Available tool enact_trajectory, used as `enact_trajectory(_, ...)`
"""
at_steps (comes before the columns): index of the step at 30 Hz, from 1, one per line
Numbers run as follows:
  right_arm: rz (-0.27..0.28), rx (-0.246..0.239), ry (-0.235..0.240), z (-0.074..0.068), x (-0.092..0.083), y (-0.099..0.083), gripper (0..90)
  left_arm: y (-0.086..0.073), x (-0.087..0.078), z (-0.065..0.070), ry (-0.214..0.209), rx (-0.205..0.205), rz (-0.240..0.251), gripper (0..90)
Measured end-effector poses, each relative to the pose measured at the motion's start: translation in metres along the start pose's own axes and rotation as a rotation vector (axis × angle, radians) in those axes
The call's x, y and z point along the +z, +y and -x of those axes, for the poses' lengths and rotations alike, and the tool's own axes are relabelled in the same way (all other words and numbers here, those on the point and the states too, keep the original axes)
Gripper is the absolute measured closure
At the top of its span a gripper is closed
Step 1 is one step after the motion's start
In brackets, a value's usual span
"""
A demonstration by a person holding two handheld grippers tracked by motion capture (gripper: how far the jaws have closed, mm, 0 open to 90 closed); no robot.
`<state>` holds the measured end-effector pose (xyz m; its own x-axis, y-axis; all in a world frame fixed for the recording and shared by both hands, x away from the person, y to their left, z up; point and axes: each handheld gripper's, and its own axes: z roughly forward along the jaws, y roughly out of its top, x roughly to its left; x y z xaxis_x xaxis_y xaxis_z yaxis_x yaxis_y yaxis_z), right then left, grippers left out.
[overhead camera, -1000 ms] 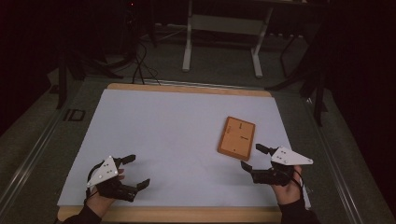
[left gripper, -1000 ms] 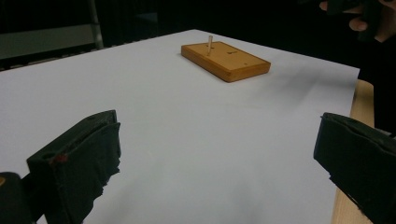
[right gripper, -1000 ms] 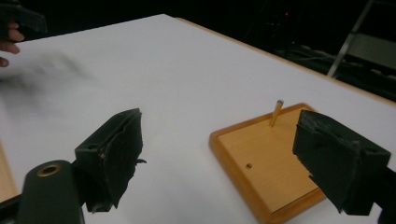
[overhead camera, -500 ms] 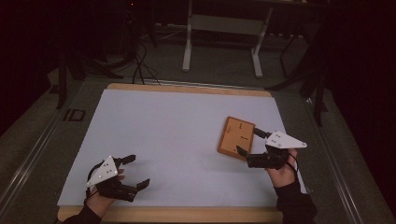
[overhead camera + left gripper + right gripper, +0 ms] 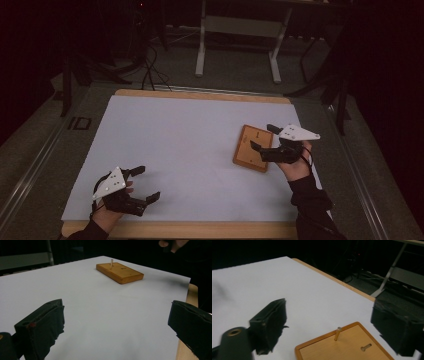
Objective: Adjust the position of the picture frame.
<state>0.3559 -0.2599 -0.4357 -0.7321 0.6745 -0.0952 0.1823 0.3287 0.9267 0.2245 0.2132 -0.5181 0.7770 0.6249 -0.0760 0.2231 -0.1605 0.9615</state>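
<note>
Wooden board (image 5: 254, 148) lies flat on the white sheet (image 5: 175, 145) at the right side of the table, a small peg (image 5: 337, 333) standing upright in it. Right gripper (image 5: 264, 137) hovers over the board's right edge, jaws spread wide. Left gripper (image 5: 144, 184) sits at the near left corner, released and holding nothing.
</note>
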Motion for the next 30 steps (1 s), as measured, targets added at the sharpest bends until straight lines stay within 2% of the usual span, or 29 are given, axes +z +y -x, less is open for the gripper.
enact_trajectory(2, 0.001, -0.003, 0.002, 0.001, 0.003, -0.001, 13.9, 0.0, 0.0, 0.0, -0.001, -0.001, 0.001, 0.9)
enact_trajectory(4, -0.004, 0.007, 0.017, 0.004, 0.013, -0.006, 13.9, 0.0, 0.0, 0.0, -0.001, 0.0, 0.001, 0.9)
enact_trajectory(10, -0.028, 0.06, 0.044, 0.013, 0.032, -0.02, 15.1, 0.0, 0.0, 0.0, -0.003, -0.002, -0.002, 0.9)
enact_trajectory(16, -0.077, 0.094, 0.023, 0.018, 0.05, -0.034, 16.5, -0.001, 0.0, -0.001, -0.004, -0.004, -0.003, 0.9)
enact_trajectory(22, -0.122, 0.11, 0.009, 0.021, 0.064, -0.044, 24.4, -0.001, 0.0, 0.0, -0.005, -0.005, -0.005, 0.9)
enact_trajectory(24, -0.133, 0.153, 0.021, 0.026, 0.07, -0.047, 29.0, -0.001, 0.0, -0.001, -0.005, -0.005, -0.004, 0.9)
enact_trajectory(30, -0.17, 0.17, 0.017, 0.03, 0.079, -0.051, 34.2, -0.001, 0.0, -0.001, -0.004, -0.005, -0.006, 0.9)
